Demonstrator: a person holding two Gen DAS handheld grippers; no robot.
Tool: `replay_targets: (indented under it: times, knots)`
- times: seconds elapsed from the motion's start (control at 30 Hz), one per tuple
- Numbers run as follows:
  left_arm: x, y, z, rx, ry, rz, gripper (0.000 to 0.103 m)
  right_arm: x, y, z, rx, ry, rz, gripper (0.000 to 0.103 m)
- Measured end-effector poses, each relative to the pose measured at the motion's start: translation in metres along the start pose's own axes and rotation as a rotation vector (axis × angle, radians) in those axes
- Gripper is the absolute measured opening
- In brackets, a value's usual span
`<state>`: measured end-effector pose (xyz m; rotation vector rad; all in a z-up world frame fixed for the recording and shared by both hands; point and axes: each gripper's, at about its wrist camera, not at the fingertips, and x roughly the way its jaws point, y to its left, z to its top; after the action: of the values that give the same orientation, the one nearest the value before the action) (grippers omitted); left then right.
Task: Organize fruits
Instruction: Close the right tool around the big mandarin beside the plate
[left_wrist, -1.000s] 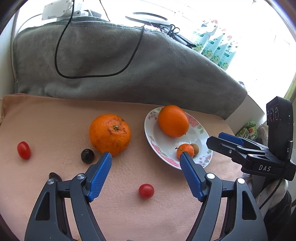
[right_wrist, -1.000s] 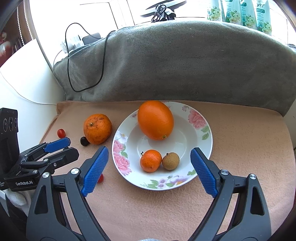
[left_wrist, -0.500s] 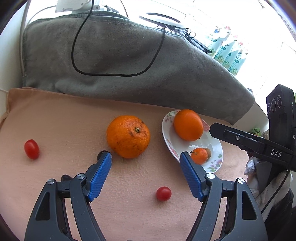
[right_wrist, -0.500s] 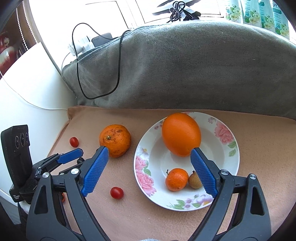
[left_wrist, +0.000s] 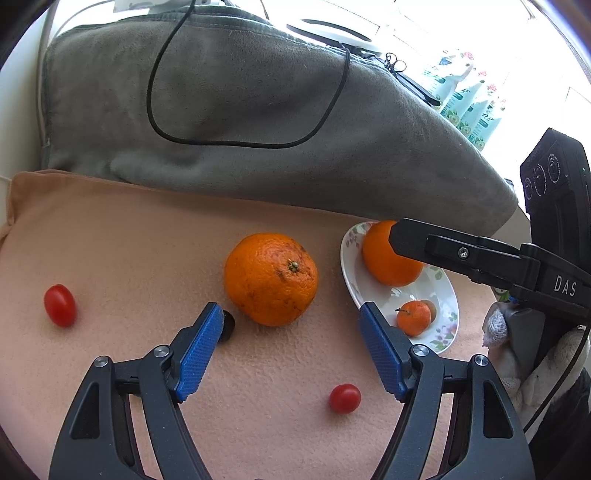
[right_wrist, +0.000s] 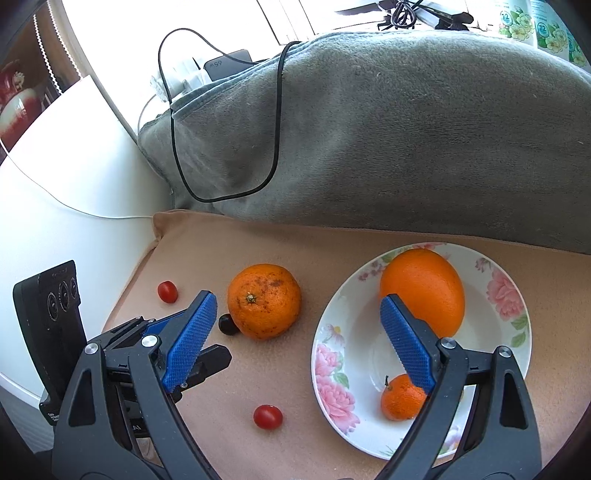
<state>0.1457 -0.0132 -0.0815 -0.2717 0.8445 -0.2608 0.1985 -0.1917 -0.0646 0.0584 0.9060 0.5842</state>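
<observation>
Orange-skinned, the loose mandarin (left_wrist: 270, 278) sits mid-frame on the peach cloth, just ahead of the left gripper (left_wrist: 290, 350), whose wide, empty jaws frame it; the right gripper (right_wrist: 299, 341), equally wide and empty, hangs nearer the plate (right_wrist: 517, 354).

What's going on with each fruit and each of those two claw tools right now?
Spotted orange: on the cloth, off the plate.
Two cherry tomatoes: loose on the cloth.
Dark fruit: on the cloth, beside the spotted orange.
Smooth orange: in the plate.
Small mandarin: in the plate.
Left gripper: open, empty.
Right gripper: open, empty.
</observation>
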Motion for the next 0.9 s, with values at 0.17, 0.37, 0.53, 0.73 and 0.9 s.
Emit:
replay_targets:
  times: [0.17,0.37,0.53,0.73,0.9]
  knots:
    - [0.004,0.003,-0.001,-0.008,0.009,-0.009,0.076,0.018,0.006,0.005,-0.004,0.047,0.036,0.092]
    - [0.006,0.007,-0.001,-0.012,0.016,-0.016,0.074,0.035,0.01,0.008,0.001,0.089,0.069,0.089]
    - [0.01,0.011,0.0,-0.02,0.025,-0.021,0.074,0.051,0.01,0.011,0.027,0.126,0.102,0.081]
    - [0.014,0.016,-0.001,-0.032,0.035,-0.033,0.065,0.067,0.006,0.014,0.065,0.154,0.126,0.073]
    - [0.016,0.02,0.0,-0.043,0.043,-0.036,0.065,0.076,0.007,0.015,0.064,0.17,0.127,0.068]
